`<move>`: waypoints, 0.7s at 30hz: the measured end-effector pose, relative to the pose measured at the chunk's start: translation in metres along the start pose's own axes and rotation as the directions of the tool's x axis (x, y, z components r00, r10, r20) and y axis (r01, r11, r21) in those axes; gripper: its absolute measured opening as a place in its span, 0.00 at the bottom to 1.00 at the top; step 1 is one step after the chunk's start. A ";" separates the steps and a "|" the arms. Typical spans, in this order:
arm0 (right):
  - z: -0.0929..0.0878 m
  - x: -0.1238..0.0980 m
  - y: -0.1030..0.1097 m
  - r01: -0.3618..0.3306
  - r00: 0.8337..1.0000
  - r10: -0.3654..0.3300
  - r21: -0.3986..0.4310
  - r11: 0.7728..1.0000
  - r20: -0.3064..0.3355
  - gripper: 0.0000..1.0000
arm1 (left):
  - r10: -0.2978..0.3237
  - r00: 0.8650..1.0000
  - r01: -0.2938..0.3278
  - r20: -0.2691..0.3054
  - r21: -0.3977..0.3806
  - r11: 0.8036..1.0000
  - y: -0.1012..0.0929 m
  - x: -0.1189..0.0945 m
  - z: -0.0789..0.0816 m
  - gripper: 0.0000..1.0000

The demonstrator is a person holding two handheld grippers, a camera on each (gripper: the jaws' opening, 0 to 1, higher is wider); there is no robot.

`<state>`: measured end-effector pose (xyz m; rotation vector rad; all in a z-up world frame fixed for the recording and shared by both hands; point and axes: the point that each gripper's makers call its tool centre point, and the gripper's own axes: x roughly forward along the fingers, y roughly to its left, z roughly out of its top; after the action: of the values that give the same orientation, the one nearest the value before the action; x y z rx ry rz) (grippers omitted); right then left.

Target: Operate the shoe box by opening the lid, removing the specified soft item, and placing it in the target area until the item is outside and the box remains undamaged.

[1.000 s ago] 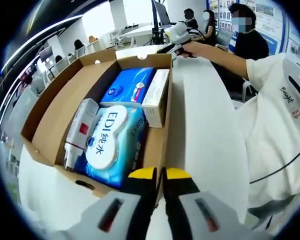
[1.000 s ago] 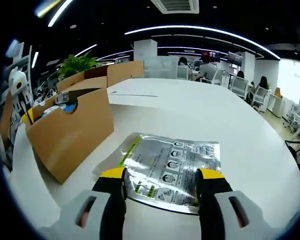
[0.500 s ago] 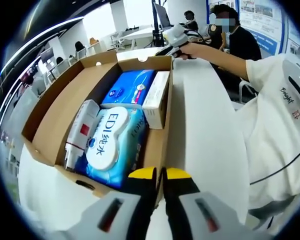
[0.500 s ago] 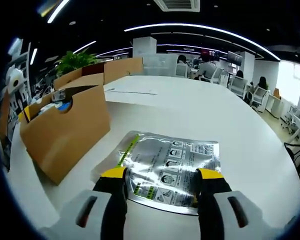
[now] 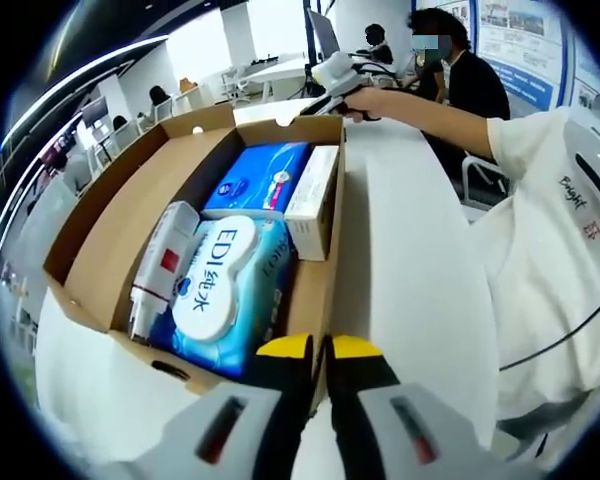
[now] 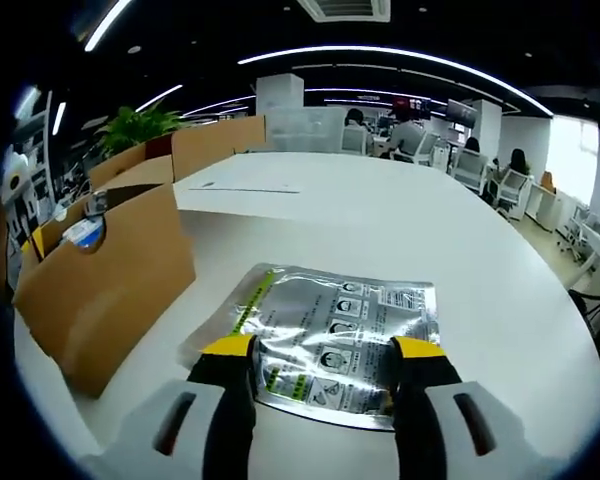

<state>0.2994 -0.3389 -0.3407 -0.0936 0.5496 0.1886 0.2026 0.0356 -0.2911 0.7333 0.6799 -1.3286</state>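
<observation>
An open cardboard shoe box (image 5: pixel 90 235) stands on the white table (image 5: pixel 410 270). It holds a wipes pack (image 5: pixel 220 285), a blue pack (image 5: pixel 255 175), a small white carton (image 5: pixel 312 195) and a white tube (image 5: pixel 160 260). My left gripper (image 5: pixel 320 347) is shut on the near end of the box's right wall. A silver foil pouch (image 6: pixel 335 325) lies flat on the table (image 6: pixel 400 220), outside the box (image 6: pixel 100 280). My right gripper (image 6: pixel 323 350) is open, its tips either side of the pouch's near edge. In the left gripper view, my right gripper (image 5: pixel 335 75) shows beyond the box's far end.
A person in a white shirt (image 5: pixel 550 240) stands at the table's right side. Office desks, chairs and seated people (image 6: pixel 410 135) fill the background, with a plant (image 6: pixel 135 125) and more cardboard (image 6: pixel 215 145) behind the box. Bare table stretches past the pouch.
The right gripper view has swung a little, so the box sits further left in it. The pouch stays flat on the table. The left gripper keeps its hold.
</observation>
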 end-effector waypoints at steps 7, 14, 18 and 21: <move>0.003 0.005 -0.004 0.020 1.000 -0.020 0.014 1.000 0.008 0.53 | 0.002 1.000 -0.002 0.007 -0.001 1.000 0.000 0.000 0.000 0.05; 0.007 0.009 -0.008 0.021 1.000 -0.021 0.016 1.000 0.006 0.53 | 0.002 1.000 -0.002 0.008 -0.001 1.000 0.000 0.000 0.001 0.05; 0.007 0.009 -0.006 0.017 1.000 -0.016 0.011 1.000 -0.010 0.53 | 0.011 1.000 -0.011 0.003 -0.001 1.000 0.000 0.000 0.001 0.05; 0.009 0.009 -0.006 0.010 1.000 -0.010 0.011 1.000 0.001 0.53 | 0.015 1.000 -0.015 -0.001 -0.006 1.000 0.000 0.001 0.001 0.06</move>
<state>0.3125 -0.3420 -0.3380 -0.0855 0.5489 0.1755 0.2031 0.0347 -0.2911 0.7331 0.6775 -1.3127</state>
